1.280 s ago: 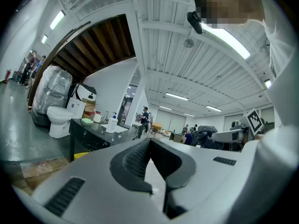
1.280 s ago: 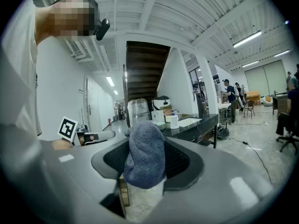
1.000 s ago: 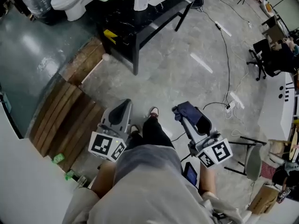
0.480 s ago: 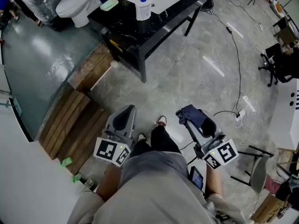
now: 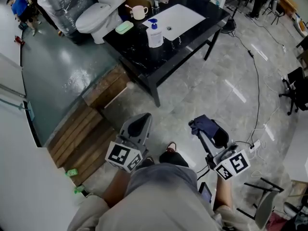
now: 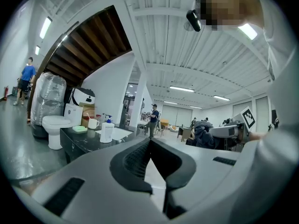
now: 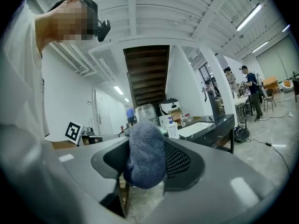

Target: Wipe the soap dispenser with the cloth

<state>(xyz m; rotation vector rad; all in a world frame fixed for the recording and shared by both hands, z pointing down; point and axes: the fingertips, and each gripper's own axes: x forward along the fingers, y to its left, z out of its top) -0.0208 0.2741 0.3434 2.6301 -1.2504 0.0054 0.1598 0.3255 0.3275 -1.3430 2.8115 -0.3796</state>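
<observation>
A white soap dispenser with a blue pump stands on the black table beside a white sink basin; it also shows far off as the dispenser and the dispenser. My right gripper is shut on a dark blue cloth, and the cloth bulges between its jaws. My left gripper is shut with nothing in it, its jaws meeting at the tips. Both grippers hang level over the floor, well short of the table.
On the table also sit a white mug, a green soap dish and a faucet. A white toilet stands left of the table. Wooden steps lie at my left. A cable runs across the floor at right.
Both grippers and I have moved toward the black table, which now sits lower and larger in the head view. The cloth stays held in the right gripper.
</observation>
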